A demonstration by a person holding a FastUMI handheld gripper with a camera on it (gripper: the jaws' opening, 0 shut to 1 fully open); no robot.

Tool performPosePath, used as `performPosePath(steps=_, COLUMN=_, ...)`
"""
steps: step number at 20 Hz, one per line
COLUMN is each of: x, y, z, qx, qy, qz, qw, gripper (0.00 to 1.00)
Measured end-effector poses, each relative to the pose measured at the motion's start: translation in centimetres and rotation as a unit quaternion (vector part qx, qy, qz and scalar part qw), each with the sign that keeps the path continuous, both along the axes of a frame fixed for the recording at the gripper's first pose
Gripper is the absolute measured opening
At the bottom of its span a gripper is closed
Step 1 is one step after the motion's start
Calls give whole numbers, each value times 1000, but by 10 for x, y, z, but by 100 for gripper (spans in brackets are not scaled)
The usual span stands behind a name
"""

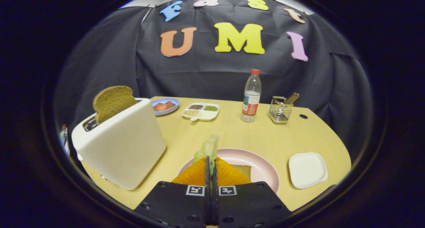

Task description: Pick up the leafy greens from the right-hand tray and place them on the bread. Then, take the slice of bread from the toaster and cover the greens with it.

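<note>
My gripper [211,163] is shut on the pale leafy greens [209,148], which stick up from between the fingertips. It hangs over the pink plate [265,171], where a bread slice [244,171] lies partly under the orange fingers [192,175]. Left of the plate stands the white toaster [123,145] with a brown bread slice [112,102] poking out of its slot. To the right of the plate lies a white square tray [307,170] with nothing on it.
At the back of the wooden table [232,131] are a blue dish with red pieces [165,106], a divided white tray of grains [201,111], a water bottle [251,97] and a wire basket with utensils [281,110].
</note>
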State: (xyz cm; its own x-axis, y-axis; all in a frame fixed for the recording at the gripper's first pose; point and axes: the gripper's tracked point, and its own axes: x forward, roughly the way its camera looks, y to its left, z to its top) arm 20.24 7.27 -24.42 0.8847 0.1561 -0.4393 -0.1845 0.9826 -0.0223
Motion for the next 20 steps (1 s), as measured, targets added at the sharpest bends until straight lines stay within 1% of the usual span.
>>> performPosePath(steps=6, x=21, y=-24, z=-23, qx=-28, qy=21, qz=-19, qw=999, gripper=0)
performPosePath(steps=7, x=25, y=-29, z=-25, qx=-32, qy=22, qz=-24, qw=999, gripper=5)
performPosePath(steps=10, x=20, y=-40, z=-22, qx=-41, qy=18, qz=-32, qw=998, gripper=22)
performPosePath(steps=11, x=18, y=-44, z=-17, qx=-44, qy=13, qz=-36, qw=998, gripper=41)
performPosePath(steps=13, x=9, y=-47, z=-7, qx=-56, qy=5, qz=-34, qw=998, gripper=70)
performPosePath(steps=15, x=2, y=-50, z=13, qx=-74, qy=-18, qz=-34, qw=997, gripper=89)
performPosePath(steps=16, x=-2, y=-52, z=24, qx=-78, qy=-29, qz=-39, qw=996, gripper=95)
performPosePath(steps=20, x=-29, y=-38, z=71, qx=-57, qy=-53, qz=-41, qw=996, gripper=96)
